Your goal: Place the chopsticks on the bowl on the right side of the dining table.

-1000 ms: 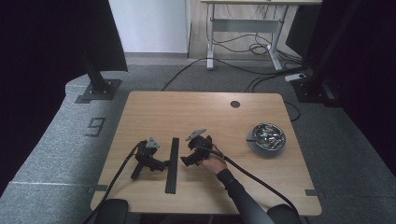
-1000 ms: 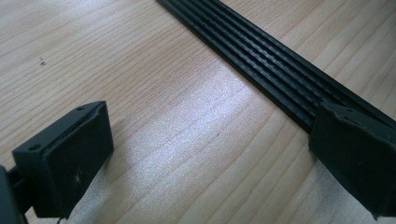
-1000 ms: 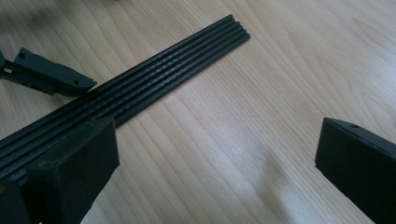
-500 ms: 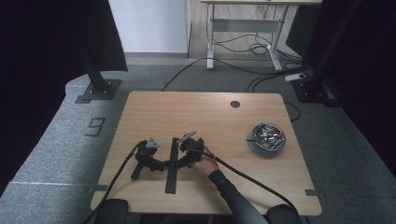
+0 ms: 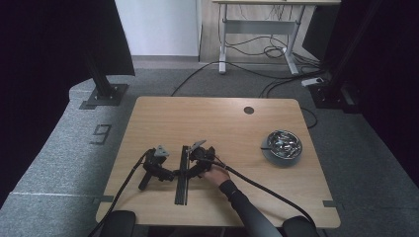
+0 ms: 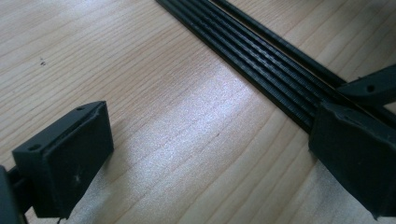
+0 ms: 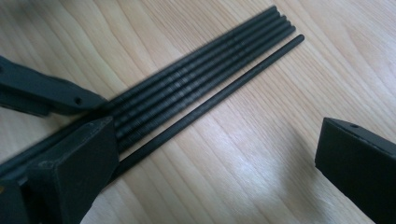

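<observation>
A bundle of several thin black rods point(image 5: 181, 177) lies lengthwise on the wooden table point(image 5: 222, 118), near its front edge. My left gripper point(image 5: 169, 174) rests left of the bundle and my right gripper point(image 5: 193, 166), held by a hand, is just right of it. In the left gripper view the left gripper point(image 6: 210, 158) stands open over bare wood, its right pad point(image 6: 355, 158) at the rods point(image 6: 261, 65). In the right gripper view the right gripper point(image 7: 215, 172) is open, straddling one rod point(image 7: 219, 93) that lies a little apart from the bundle point(image 7: 201, 65). Nothing is held.
A round metal bowl point(image 5: 281, 145) with small shiny parts stands at the table's right. A round cable hole point(image 5: 248, 110) is near the far edge. Cables trail from both grippers off the front. The other gripper's jaw point(image 7: 42, 91) lies close across the rods.
My right gripper has shifted left and slightly nearer, closing on the rod bundle. The left gripper and the rods have stayed put.
</observation>
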A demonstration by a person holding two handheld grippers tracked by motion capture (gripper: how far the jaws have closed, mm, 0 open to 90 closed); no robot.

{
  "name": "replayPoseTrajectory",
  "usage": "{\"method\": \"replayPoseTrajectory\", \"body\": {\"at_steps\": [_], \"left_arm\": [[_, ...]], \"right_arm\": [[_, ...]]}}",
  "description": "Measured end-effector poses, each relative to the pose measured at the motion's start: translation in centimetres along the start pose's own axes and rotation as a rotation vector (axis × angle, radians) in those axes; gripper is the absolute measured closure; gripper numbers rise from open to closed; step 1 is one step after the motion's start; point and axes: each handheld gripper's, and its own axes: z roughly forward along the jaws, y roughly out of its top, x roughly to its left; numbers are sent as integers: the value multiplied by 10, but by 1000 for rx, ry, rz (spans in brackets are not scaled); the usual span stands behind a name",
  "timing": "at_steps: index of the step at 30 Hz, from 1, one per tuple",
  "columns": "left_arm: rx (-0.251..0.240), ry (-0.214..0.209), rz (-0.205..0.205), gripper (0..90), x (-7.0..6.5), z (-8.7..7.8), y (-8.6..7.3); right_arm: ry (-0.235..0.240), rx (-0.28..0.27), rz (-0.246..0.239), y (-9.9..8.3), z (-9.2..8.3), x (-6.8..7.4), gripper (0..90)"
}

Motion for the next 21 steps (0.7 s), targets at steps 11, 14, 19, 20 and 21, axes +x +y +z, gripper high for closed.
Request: {"method": "replayPoseTrajectory", "body": {"at_steps": [11,14,19,20,21], "left_arm": [[1,1,0,0,0,0,0],[1,1,0,0,0,0,0],[0,1,-1,0,0,0,0],[0,1,0,0,0,0,0],[0,1,0,0,0,0,0]], "right_arm": [[-6,27,6,-4,-2,-7,0],[-9,26,12,-6,-3,-10,0],[-4,26,33,-12,-7,-20,0],[-8,27,38,-14,-8,-22,0],[-7,28,38,-14,-9,-23,0]]}}
